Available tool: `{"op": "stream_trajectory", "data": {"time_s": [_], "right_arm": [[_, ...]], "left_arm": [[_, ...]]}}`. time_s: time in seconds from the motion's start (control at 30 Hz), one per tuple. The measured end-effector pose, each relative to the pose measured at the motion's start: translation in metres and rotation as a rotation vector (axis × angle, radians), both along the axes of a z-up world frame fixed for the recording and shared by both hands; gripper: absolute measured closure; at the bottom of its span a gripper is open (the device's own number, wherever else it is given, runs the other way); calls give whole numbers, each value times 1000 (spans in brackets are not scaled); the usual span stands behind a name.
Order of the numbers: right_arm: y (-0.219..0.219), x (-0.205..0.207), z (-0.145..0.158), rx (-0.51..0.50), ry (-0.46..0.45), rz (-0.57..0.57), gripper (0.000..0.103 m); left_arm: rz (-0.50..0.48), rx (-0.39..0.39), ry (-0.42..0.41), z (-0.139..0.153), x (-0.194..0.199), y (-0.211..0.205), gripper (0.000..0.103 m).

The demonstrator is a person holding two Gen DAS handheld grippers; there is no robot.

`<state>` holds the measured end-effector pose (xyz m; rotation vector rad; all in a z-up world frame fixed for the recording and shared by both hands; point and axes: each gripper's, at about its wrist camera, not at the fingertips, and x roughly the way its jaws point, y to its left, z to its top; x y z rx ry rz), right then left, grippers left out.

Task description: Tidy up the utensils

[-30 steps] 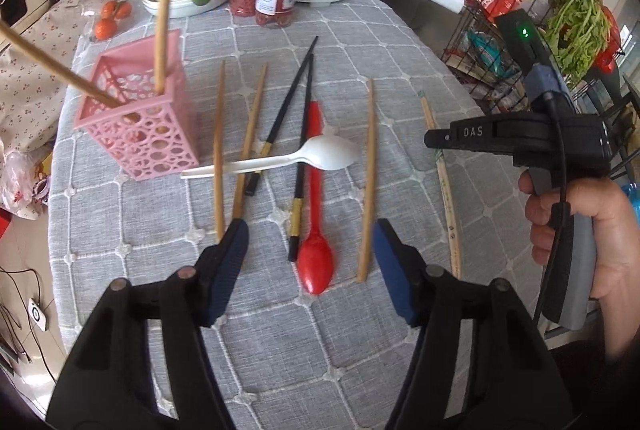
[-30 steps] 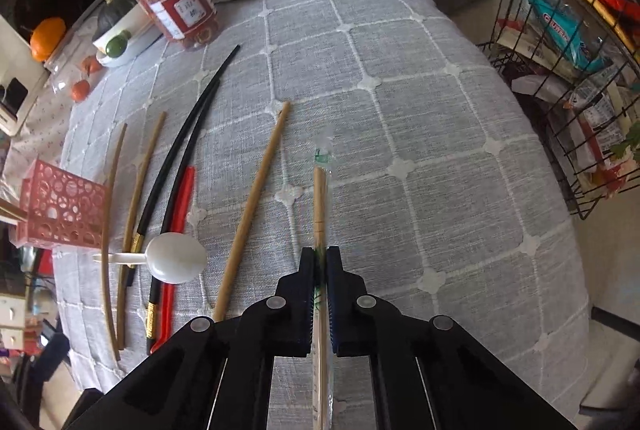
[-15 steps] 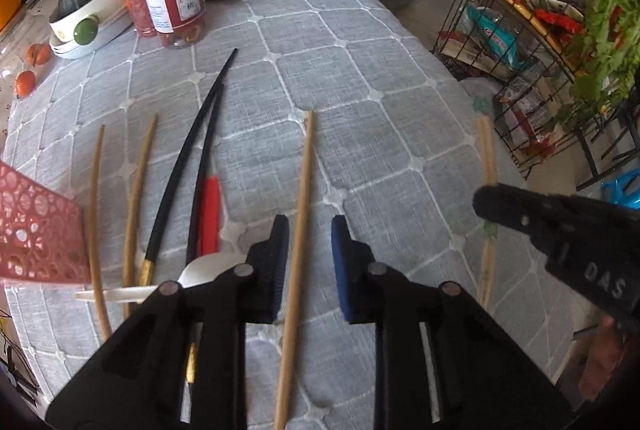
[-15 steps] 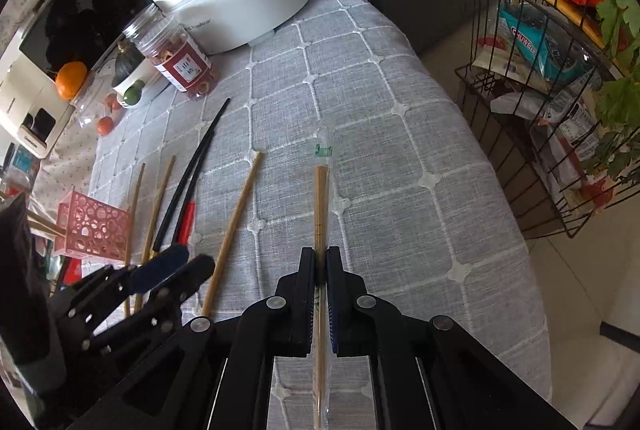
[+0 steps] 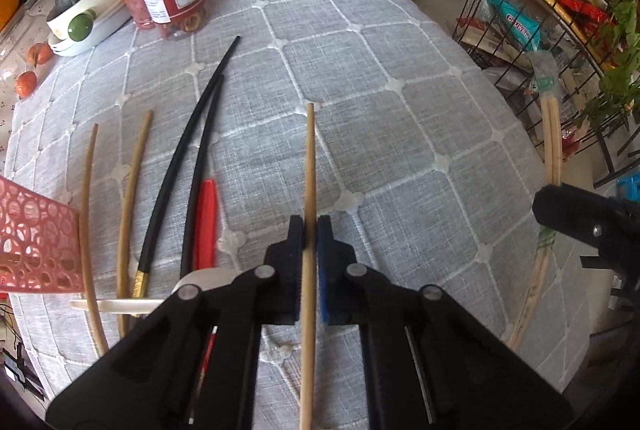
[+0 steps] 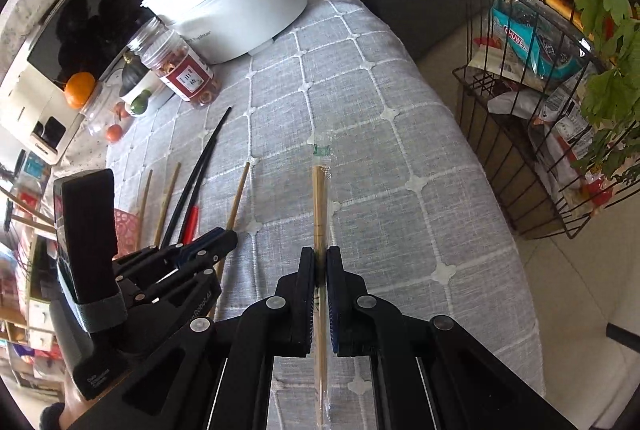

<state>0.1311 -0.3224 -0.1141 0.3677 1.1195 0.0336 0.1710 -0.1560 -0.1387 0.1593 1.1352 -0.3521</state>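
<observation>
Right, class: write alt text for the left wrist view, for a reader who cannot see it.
The left gripper has its jaws shut on a single light wooden chopstick lying on a grey quilted tablecloth. To its left lie two black chopsticks, a red plastic spoon and a pink perforated utensil holder.

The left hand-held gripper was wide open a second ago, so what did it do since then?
The left hand-held gripper slid right, past the red spoon, and shut on the single wooden chopstick. The right hand-held gripper kept its hold on the wrapped chopsticks. The black chopsticks and pink basket stayed put.
</observation>
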Motion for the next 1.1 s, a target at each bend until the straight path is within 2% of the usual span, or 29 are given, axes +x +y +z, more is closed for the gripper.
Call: {"op": "stream_trajectory", "data": {"time_s": [0.33,0.6,0.9,1.0,1.1], "right_arm": [[22,-23,42,-9,-125,9,97],[53,-44,84,-83,-264,18,97],[86,-46,113,-98,-374,48,97],[98,-43,118,-88,-391,62,97],[111,-43,121,-81,-401,83,97]], "left_arm": [[-18,-77,-156,70,-67,50,96],[19,-123,-362,121,-108,90,96],[166,-245,-588,179,-125,156,96],[229,-256,-700,192,-125,171,96],[287,-213,-806,193,-121,178,96]]}}
